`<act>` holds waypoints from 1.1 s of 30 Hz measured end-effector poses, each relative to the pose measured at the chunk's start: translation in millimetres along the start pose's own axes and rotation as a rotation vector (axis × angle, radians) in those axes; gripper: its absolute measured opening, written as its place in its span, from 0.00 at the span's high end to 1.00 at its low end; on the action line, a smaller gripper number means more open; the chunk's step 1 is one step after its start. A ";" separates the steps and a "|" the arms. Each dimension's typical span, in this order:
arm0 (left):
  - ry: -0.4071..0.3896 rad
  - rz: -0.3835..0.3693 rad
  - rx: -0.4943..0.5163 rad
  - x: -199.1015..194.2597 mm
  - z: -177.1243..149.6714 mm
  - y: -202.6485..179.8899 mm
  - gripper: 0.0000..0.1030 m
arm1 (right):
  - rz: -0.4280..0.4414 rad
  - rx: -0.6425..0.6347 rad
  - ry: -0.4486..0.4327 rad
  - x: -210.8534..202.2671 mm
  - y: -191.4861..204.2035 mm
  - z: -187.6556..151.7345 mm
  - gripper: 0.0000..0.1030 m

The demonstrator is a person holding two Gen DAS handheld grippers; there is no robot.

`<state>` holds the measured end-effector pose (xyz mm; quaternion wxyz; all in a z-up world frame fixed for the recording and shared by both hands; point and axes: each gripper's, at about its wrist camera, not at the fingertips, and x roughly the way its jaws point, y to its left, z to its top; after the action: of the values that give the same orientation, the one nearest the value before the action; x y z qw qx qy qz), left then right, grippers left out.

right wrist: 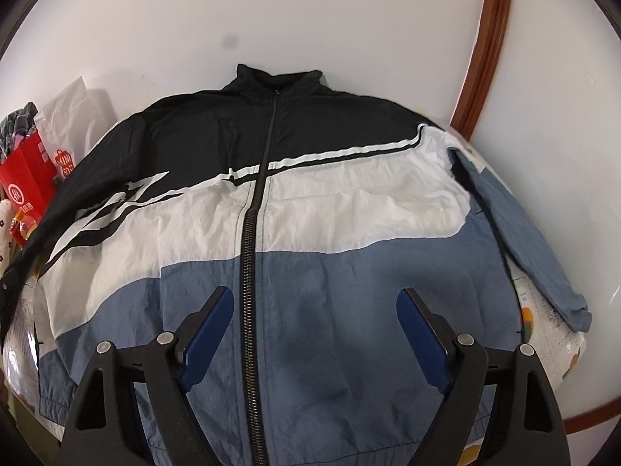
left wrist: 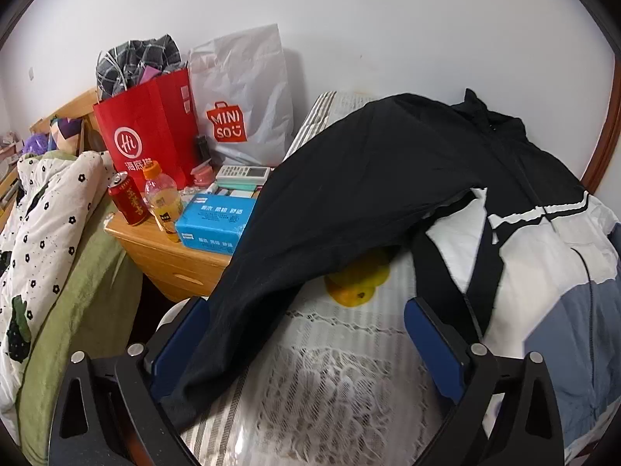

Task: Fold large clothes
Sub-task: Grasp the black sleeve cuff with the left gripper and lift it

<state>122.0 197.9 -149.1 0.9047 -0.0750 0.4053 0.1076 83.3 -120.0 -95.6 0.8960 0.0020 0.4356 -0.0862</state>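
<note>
A zipped windbreaker jacket (right wrist: 310,202) in black, white and blue lies front up on the bed, collar toward the wall. Its blue sleeve (right wrist: 520,233) lies along the right side. The black sleeve (left wrist: 349,194) stretches out to the left and hangs off the bed's edge. My left gripper (left wrist: 306,306) is open over that sleeve. The cuff end lies between the jaws beside the left finger (left wrist: 174,349), and neither pad presses on it. My right gripper (right wrist: 314,293) hovers open above the jacket's blue lower front, just right of the zipper, with nothing held.
A wooden nightstand (left wrist: 170,256) left of the bed holds a red bag (left wrist: 151,132), a white bag (left wrist: 248,97), a red can (left wrist: 128,202), a drink bottle (left wrist: 163,202), a blue box (left wrist: 215,221) and a remote (left wrist: 242,173). A flowered quilt (left wrist: 46,213) lies far left. A brown wooden frame (right wrist: 485,58) lines the wall.
</note>
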 end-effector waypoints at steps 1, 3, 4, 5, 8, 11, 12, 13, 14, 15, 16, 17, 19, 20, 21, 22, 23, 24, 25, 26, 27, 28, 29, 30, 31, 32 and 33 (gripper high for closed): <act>0.003 0.003 0.001 4.3 1.5 1.5 0.05 | 0.020 0.014 0.009 1.2 0.3 0.5 0.17; 0.007 0.009 0.007 12.2 3.2 2.2 0.07 | 0.077 0.046 0.019 2.5 0.9 2.9 0.17; 0.007 0.021 0.013 15.1 4.2 2.7 0.10 | 0.092 0.056 0.019 2.8 1.2 4.2 0.17; 0.007 0.031 0.016 17.3 4.9 3.2 0.14 | 0.094 0.061 0.018 3.0 2.2 5.5 0.17; 0.016 0.053 0.021 27.4 7.5 4.7 0.19 | 0.052 0.047 0.012 4.9 7.0 7.8 0.17; 0.032 0.050 0.026 37.1 7.9 2.8 0.24 | 0.026 0.042 0.021 10.8 8.0 8.8 0.17; 0.035 0.053 0.031 40.1 8.0 1.4 0.25 | 0.025 0.042 0.027 13.4 7.9 8.8 0.17; 0.042 0.063 0.036 43.5 8.8 0.3 0.29 | 0.024 0.041 0.034 15.6 7.4 8.9 0.17; 0.045 0.067 0.037 44.8 9.1 -0.4 0.35 | 0.020 0.039 0.042 18.2 7.5 9.6 0.17; 0.045 0.074 0.036 45.7 10.0 -0.3 0.38 | 0.014 0.034 0.047 20.1 7.6 10.6 0.17; 0.043 0.079 0.028 45.8 11.0 0.8 0.41 | 0.011 0.029 0.048 21.1 7.7 12.0 0.17; 0.044 0.082 0.020 46.3 11.9 1.5 0.47 | 0.010 0.023 0.047 21.4 8.2 13.5 0.17; 0.048 0.088 0.006 46.5 15.0 4.0 0.56 | 0.011 0.013 0.043 22.0 8.8 18.8 0.17; 0.051 0.092 0.001 46.7 16.5 5.5 0.62 | 0.014 0.012 0.041 22.1 9.2 21.4 0.17; 0.056 0.092 -0.007 46.9 17.9 7.0 0.65 | 0.020 0.011 0.038 22.2 9.4 24.8 0.17; 0.058 0.085 -0.016 46.7 19.3 8.2 0.70 | 0.026 0.010 0.035 22.4 9.7 27.9 0.17; 0.060 0.081 -0.023 46.2 20.7 9.3 0.78 | 0.032 0.006 0.032 22.5 10.2 31.4 0.17; 0.061 0.077 -0.027 45.3 22.3 9.9 0.81 | 0.037 0.001 0.028 22.6 11.0 35.1 0.17; 0.062 0.072 -0.035 43.1 25.2 9.6 0.86 | 0.043 -0.006 0.025 22.4 11.6 38.5 0.17; 0.061 0.069 -0.041 40.7 27.3 9.7 0.89 | 0.050 -0.013 0.020 21.9 12.2 41.9 0.17; 0.057 0.068 -0.045 37.6 29.6 9.2 0.89 | 0.055 -0.019 0.017 21.3 13.0 44.2 0.17; 0.047 0.072 -0.046 33.2 33.7 8.2 0.90 | 0.061 -0.024 0.013 20.9 12.7 47.6 0.17; 0.041 0.077 -0.048 30.3 36.9 7.8 0.91 | 0.065 -0.025 0.010 20.4 12.2 50.1 0.17; 0.031 0.077 -0.052 25.9 40.6 5.8 0.91 | 0.069 -0.024 0.005 19.8 10.7 53.3 0.17; 0.024 0.075 -0.055 22.7 43.2 3.8 0.91 | 0.073 -0.023 -0.001 19.4 9.3 55.4 0.17; 0.017 0.074 -0.056 19.6 45.6 1.6 0.92 | 0.080 -0.023 -0.008 18.5 7.6 57.6 0.17; 0.010 0.073 -0.055 16.1 48.2 -0.7 0.92 | 0.088 -0.020 -0.013 17.9 5.8 59.7 0.17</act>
<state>167.2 210.2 -129.3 0.8957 -0.0855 0.4093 0.1515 141.6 -121.6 -72.9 0.9017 0.0118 0.4301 -0.0426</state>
